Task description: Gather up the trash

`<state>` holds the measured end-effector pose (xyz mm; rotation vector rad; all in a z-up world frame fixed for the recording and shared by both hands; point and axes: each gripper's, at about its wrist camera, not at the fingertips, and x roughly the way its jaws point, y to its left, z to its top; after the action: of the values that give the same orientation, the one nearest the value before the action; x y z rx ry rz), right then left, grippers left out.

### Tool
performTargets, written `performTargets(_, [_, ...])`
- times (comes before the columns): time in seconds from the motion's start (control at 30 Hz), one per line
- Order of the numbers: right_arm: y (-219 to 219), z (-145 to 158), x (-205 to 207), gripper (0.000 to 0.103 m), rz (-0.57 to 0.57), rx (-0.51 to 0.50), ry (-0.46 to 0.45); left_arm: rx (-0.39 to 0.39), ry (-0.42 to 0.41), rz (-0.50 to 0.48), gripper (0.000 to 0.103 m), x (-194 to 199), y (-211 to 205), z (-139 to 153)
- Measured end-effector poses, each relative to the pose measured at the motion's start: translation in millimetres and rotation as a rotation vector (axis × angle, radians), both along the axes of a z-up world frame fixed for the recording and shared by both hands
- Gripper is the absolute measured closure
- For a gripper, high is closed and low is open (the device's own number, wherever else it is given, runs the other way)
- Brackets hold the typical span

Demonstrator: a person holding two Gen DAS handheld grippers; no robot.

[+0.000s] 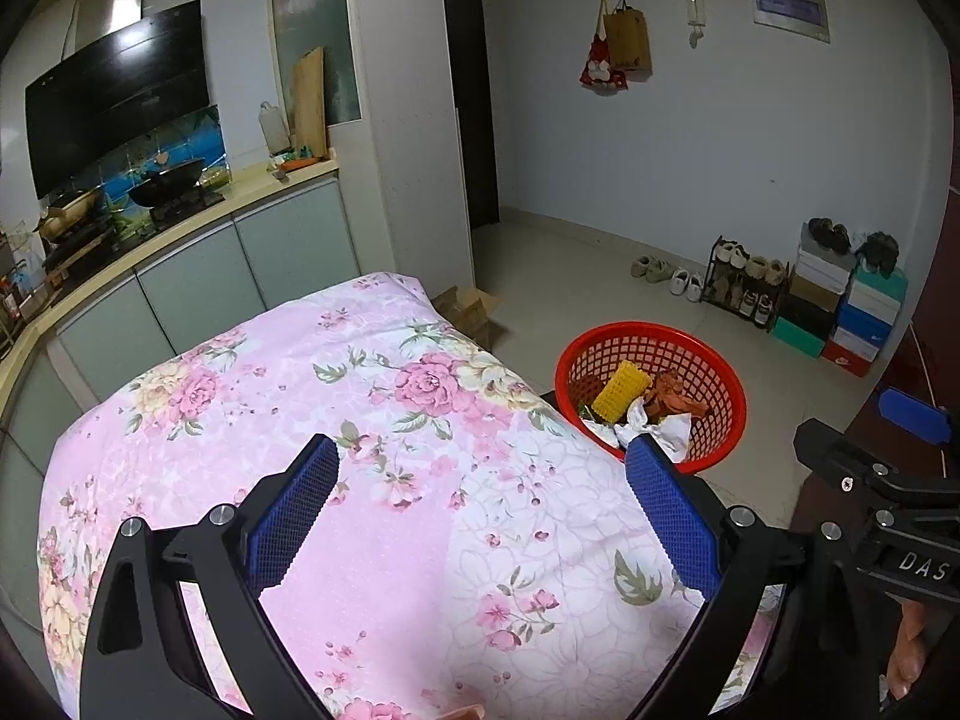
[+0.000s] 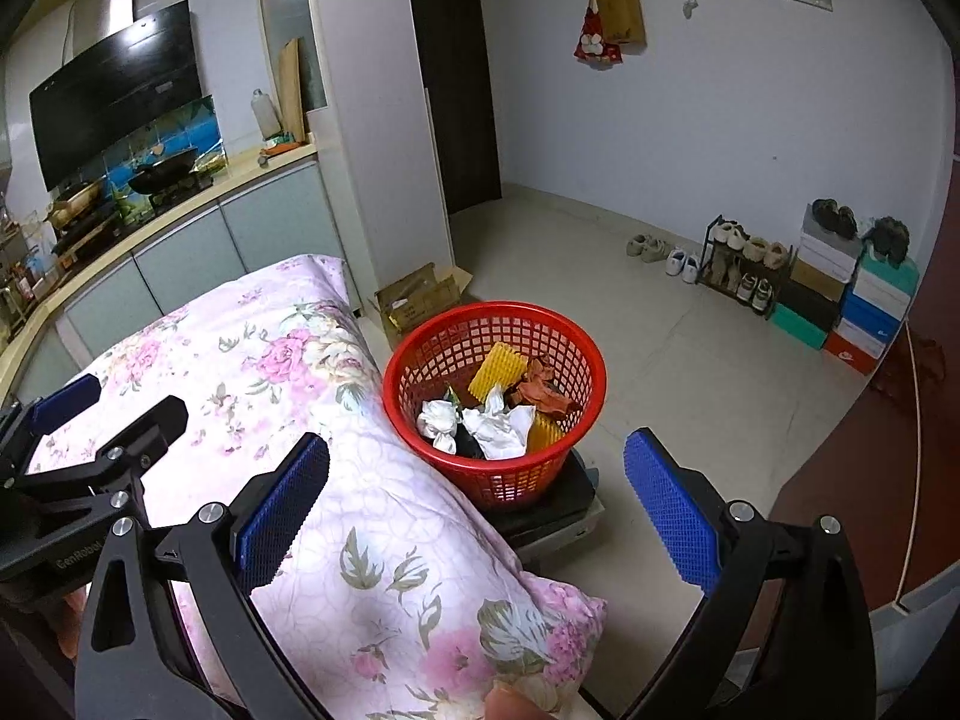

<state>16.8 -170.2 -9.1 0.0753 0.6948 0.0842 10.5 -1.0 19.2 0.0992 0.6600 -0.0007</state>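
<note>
Between the blue pads of the left tongs (image 1: pixel 480 516) lies only the pink flowered cloth (image 1: pixel 372 420) of the desk; the jaws stand wide apart and hold nothing. The right tongs (image 2: pixel 477 510) are also spread wide and empty. Their left pad (image 2: pixel 282 516) hangs over the edge of the same cloth, and their right pad (image 2: pixel 672 516) hangs over the tiled floor (image 2: pixel 690 330). In the left wrist view the right tongs show at the right border, and in the right wrist view the left tongs show at the left border, so the two tools are side by side.

Just beyond the right tongs, a little to the left of their middle, stands the red basket (image 2: pixel 420 360). It rests on a dark flat base, close against the side of the desk. From the left tongs it is ahead and to the right, partly behind the right pad. The trash is inside it: crumpled white paper (image 2: pixel 498 426), a yellow ribbed piece (image 2: pixel 495 369) and a brown crumpled wrapper (image 2: pixel 543 393).

Behind the basket an open cardboard box (image 2: pixel 420 294) lies on the floor. Farther ahead and to the right are a shoe rack (image 2: pixel 744 276) and stacked shoe boxes (image 2: pixel 858 300) along the wall. Far to the left is a kitchen counter with a wok (image 2: pixel 165 171).
</note>
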Motion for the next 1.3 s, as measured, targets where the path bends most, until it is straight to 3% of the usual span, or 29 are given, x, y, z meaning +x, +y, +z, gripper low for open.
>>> performTargets(1.3, [-0.6, -11.8, 5.1, 0.007, 0.019, 0.026, 0.036, 0.008, 0.022, -0.011, 0.01, 3.5, -3.4, -9.3])
